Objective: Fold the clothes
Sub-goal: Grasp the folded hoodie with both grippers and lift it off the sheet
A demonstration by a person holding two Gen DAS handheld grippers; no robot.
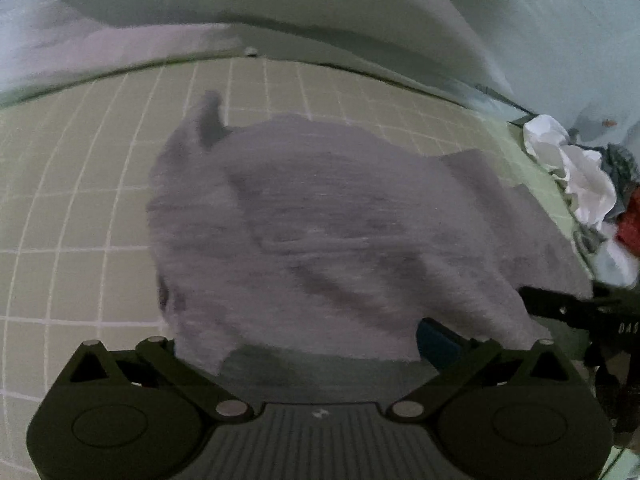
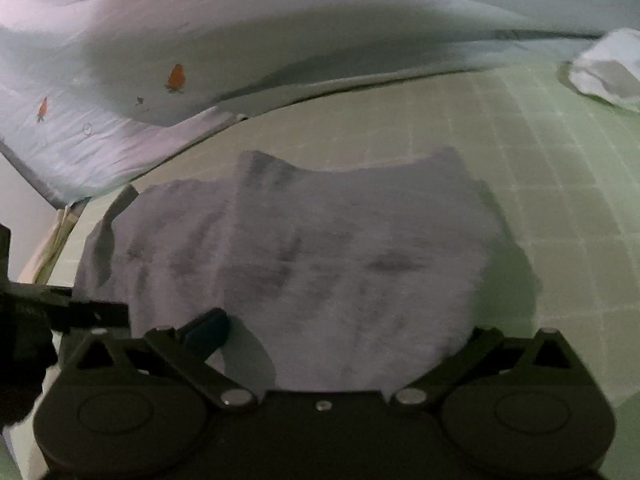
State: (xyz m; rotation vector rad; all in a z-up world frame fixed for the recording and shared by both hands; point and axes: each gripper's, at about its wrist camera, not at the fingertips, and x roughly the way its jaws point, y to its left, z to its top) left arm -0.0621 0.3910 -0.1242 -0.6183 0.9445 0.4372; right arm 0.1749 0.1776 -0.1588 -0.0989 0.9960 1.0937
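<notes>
Right in front of both tongs lies a gray cloth [image 1: 328,224] on a green mat [image 1: 80,200] with white squares. It is blurry, so I cannot say what kind of clothing it is.

Left tongs [image 1: 304,336] are spread wide. Its near edge lies between the fingers, but they do not seem to pinch it. One blue finger pad [image 1: 436,340] shows on their right side; the other is hidden by the cloth.

Right tongs [image 2: 340,332] are spread wide too, and the cloth's near edge covers the gap. I cannot tell if they hold any of it. Each pair of tongs peeks in at the side of the other's view, so they are near each other.

I think the cloth is soft, light and floppy. It will droop when lifted, so each pair of tongs should pinch a near corner or edge.

Farther off to the right sits a pile [image 1: 580,176] of white and red clothes. Beyond the mat lies a pale sheet [image 2: 280,40] with small orange pictures.
</notes>
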